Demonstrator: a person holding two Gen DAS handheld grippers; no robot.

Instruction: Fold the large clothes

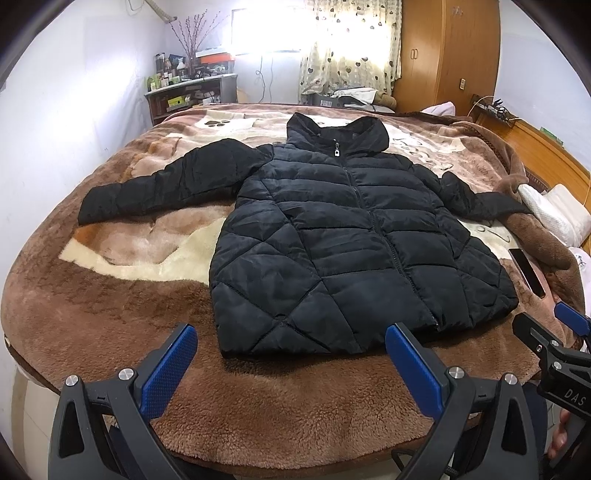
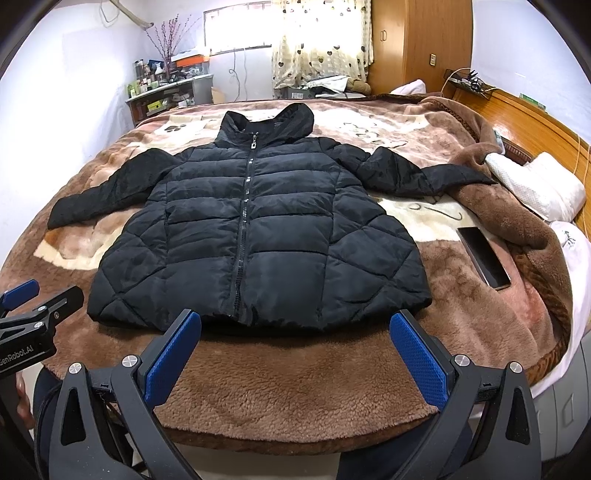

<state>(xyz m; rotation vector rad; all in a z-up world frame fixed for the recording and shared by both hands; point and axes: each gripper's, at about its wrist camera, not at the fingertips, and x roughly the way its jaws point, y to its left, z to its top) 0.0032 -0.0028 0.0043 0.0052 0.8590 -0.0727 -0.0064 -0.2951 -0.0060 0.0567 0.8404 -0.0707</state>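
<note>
Daylight floods in through the far window [image 1: 266, 29], which is blown out to white glare along with the curtain [image 1: 351, 44] beside it. The bed [image 1: 258, 406] is evenly lit and sharp, with soft shadows. Fisheye distortion bows the room's edges, and dark vignetting fills the corners.

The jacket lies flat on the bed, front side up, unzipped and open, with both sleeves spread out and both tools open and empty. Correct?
Not quite. The jacket is zipped shut up to the collar, not open; the right wrist view shows the zipper closed along the front. The rest holds: it lies flat on the bed, front up, sleeves spread, with the left tool and right tool open and empty.
</note>
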